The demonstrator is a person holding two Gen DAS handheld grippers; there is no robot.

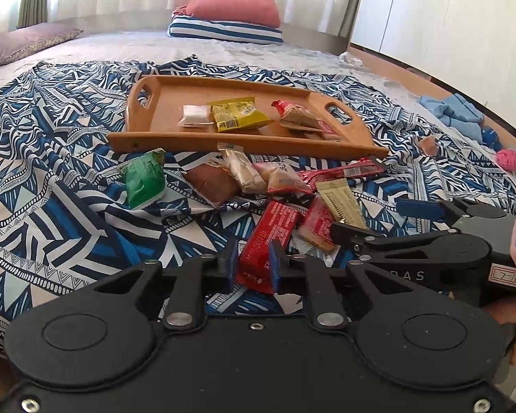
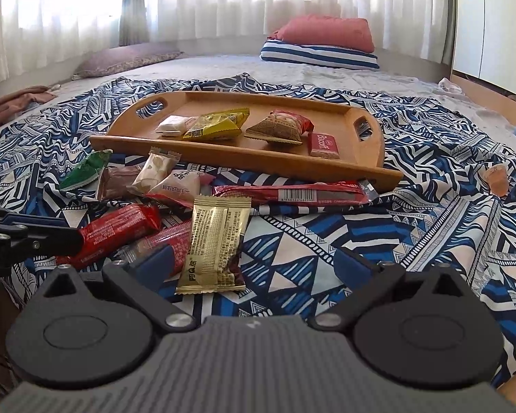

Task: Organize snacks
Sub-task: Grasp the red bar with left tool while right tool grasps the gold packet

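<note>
My left gripper [image 1: 253,265] is shut on the near end of a red snack bar [image 1: 271,230], which lies on the patterned blanket; the right wrist view shows this red bar [image 2: 117,229] in the left gripper [image 2: 70,239]. My right gripper [image 2: 256,265] stands open, and a gold packet [image 2: 216,244] lies flat between its fingers without touching them. Beyond is a wooden tray [image 1: 244,144] holding a white packet [image 1: 194,117], a yellow packet [image 1: 237,117], a red-brown nut packet [image 2: 278,127] and a small Biscoff packet [image 2: 323,144]. Several loose snacks lie in front of the tray.
Among the loose snacks are a green packet [image 1: 144,179], a brown one [image 1: 213,182], a beige one [image 1: 240,172] and a long red bar [image 2: 292,192]. Stacked pillows [image 1: 227,17] sit at the bed's far end. A blue cloth [image 1: 454,113], a pink ball [image 1: 507,160] and an orange cup [image 2: 497,177] lie right.
</note>
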